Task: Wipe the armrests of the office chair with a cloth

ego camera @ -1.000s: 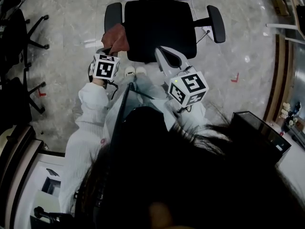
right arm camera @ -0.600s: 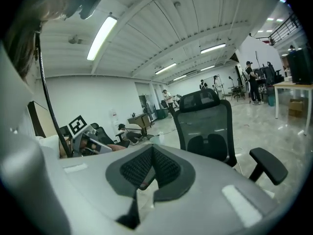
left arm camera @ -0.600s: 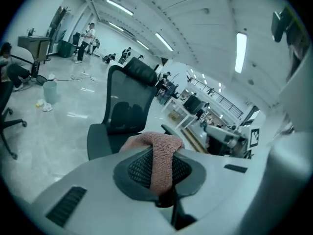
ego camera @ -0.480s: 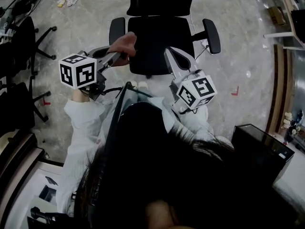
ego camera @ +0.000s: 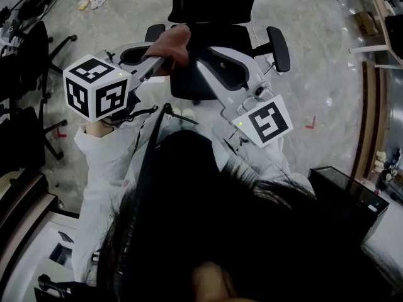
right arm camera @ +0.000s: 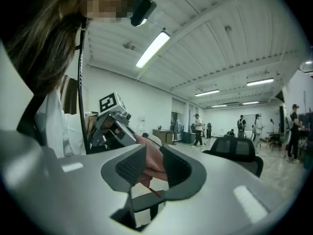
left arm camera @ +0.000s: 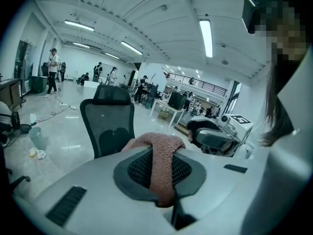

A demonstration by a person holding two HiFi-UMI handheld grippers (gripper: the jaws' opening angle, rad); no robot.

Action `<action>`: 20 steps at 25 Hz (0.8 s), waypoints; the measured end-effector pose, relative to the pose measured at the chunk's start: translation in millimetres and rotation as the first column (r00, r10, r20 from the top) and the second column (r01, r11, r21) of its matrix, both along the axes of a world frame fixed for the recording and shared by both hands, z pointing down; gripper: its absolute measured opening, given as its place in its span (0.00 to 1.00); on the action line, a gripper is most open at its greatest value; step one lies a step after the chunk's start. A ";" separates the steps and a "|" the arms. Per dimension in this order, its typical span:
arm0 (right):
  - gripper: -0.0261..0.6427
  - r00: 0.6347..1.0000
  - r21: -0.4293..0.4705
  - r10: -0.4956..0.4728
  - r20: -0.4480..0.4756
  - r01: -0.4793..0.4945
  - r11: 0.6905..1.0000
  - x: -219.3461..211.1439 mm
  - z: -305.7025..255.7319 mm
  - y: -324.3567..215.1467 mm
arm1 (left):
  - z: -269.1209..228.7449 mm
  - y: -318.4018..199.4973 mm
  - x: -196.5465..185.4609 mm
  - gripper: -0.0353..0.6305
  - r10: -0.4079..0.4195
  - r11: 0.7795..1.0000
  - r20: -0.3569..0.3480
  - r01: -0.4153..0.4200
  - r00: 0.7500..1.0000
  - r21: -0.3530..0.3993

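Note:
A reddish-brown cloth (ego camera: 175, 41) hangs above the black office chair's seat (ego camera: 189, 83). My left gripper (ego camera: 165, 56) is shut on it; in the left gripper view the cloth (left arm camera: 161, 185) is pinched between the pads. My right gripper (ego camera: 196, 50) has come up to the cloth from the right. Its jaws have just been opening, and the cloth (right arm camera: 146, 173) lies in the gap between them. The chair's left armrest (ego camera: 153, 31) and right armrest (ego camera: 279, 48) stand below, apart from both grippers.
Other black chairs (ego camera: 31, 49) stand at the left. A dark box (ego camera: 343, 181) sits at the lower right. Litter (ego camera: 88, 2) lies on the marble floor. The chair's mesh back (left arm camera: 108, 124) faces me. People and desks are far off.
Both grippers have risen. The left one lifted the cloth from the seat's front left corner. The right one rolled and swung up to the cloth.

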State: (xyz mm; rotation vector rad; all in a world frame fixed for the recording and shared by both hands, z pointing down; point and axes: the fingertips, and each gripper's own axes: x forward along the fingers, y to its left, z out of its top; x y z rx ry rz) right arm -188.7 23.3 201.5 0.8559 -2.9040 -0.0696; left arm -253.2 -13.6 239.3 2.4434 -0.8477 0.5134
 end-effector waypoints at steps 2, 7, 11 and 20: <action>0.26 0.997 0.048 -0.059 -0.059 0.062 0.997 -12.4 -5.7 3.0 | -2.4 -3.8 0.9 0.09 -0.006 1.000 0.016 0.006 1.000 0.010; 0.36 0.938 0.132 -0.087 -0.337 0.139 0.982 -32.5 10.1 5.8 | -1.8 -4.3 4.8 0.09 0.002 0.999 0.112 -0.006 0.994 0.033; 0.36 0.891 0.190 -0.059 -0.449 0.160 0.969 -47.6 21.5 2.3 | 2.2 1.5 6.9 0.09 0.020 0.998 0.220 -0.031 0.975 0.049; 0.36 0.852 0.168 -0.042 -0.523 0.151 0.974 -49.7 50.6 -7.5 | 5.6 12.9 17.3 0.09 0.075 0.993 0.353 -0.104 0.933 0.064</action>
